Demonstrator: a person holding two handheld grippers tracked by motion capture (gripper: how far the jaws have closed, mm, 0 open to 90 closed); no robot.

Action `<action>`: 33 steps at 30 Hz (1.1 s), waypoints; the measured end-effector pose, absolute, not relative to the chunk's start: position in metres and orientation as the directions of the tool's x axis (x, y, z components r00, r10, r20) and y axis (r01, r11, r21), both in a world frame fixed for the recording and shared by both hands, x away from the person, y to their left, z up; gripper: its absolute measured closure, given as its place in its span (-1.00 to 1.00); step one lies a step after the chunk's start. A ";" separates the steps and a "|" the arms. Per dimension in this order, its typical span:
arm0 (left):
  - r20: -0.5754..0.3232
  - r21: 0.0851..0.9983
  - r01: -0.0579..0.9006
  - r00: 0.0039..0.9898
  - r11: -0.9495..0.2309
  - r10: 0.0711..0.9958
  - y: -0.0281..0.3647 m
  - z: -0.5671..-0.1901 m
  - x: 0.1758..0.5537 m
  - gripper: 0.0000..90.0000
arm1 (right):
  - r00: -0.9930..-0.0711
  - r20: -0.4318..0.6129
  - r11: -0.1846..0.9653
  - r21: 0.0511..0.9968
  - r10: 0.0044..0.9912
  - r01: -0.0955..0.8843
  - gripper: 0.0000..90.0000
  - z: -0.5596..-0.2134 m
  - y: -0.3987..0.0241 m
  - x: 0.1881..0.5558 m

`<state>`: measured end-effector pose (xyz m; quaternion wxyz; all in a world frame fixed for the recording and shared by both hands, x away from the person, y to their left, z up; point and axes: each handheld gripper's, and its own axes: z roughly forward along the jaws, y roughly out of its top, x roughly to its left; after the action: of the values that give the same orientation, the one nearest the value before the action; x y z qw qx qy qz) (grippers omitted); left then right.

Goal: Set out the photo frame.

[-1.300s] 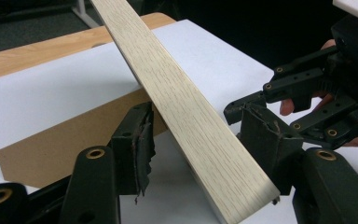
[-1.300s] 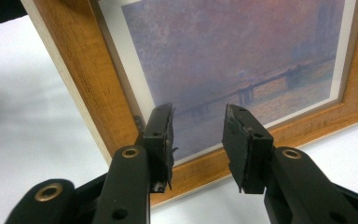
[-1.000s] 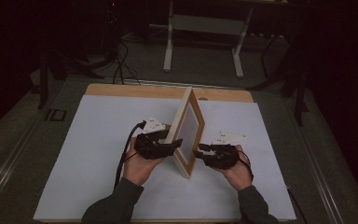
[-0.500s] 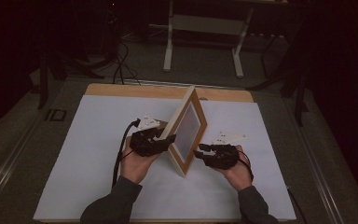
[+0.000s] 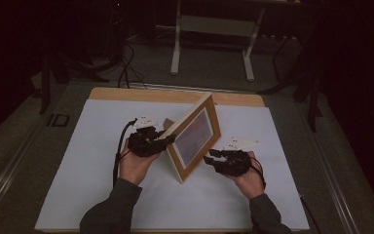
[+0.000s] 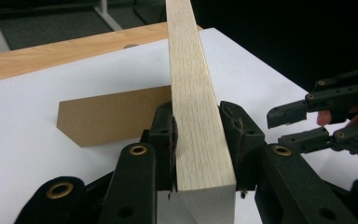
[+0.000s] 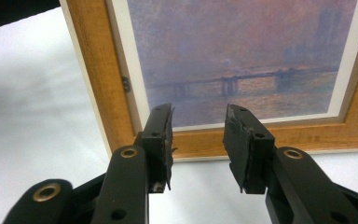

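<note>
Left gripper (image 6: pixel 200 154): our jaws have just been closing and now clamp the pale wooden edge of the picture frame (image 6: pixel 193 98) from both sides; the pads press flat on the wood; in the high view this gripper (image 5: pixel 168 140) meets the frame's back edge.
Right gripper (image 7: pixel 198 144): our jaws stand apart with nothing between them; the pads touch nothing; in the high view this gripper (image 5: pixel 209 158) sits just beside the frame's front.
Picture frame: just beyond our right fingertips, its lower rail and the painted bridge scene face them; in the high view the frame (image 5: pixel 195 136) stands tilted on one corner between our two grippers, leaning back toward the left one.
Stand flap (image 6: pixel 114 114): a brown card piece behind the frame, lying on the sheet beyond and to the side of our left fingers.
White sheet (image 5: pixel 102 146): under both grippers and the frame.
Table (image 5: pixel 175 96): its wooden strip shows past the sheet's far edge, beyond the frame.
</note>
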<state>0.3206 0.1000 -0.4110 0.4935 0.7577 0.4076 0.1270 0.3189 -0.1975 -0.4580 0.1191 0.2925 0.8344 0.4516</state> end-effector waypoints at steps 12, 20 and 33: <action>-0.220 0.849 0.481 0.698 -0.219 0.681 0.115 -0.412 0.334 0.53 | -0.779 0.064 0.408 0.824 0.624 0.394 0.32 -0.454 -0.204 0.327; -0.229 0.848 0.467 0.749 -0.250 0.622 0.125 -0.412 0.346 0.53 | -0.763 0.077 0.375 0.836 0.641 0.400 0.31 -0.449 -0.208 0.332; -0.259 0.851 0.465 0.776 -0.244 0.575 0.133 -0.415 0.354 0.54 | -0.753 0.070 0.376 0.834 0.655 0.404 0.29 -0.448 -0.211 0.338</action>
<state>0.3539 0.1328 -0.4150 0.5182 0.7870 0.3306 0.0532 0.3380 -0.2112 -0.4483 0.1377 0.3237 0.8179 0.4553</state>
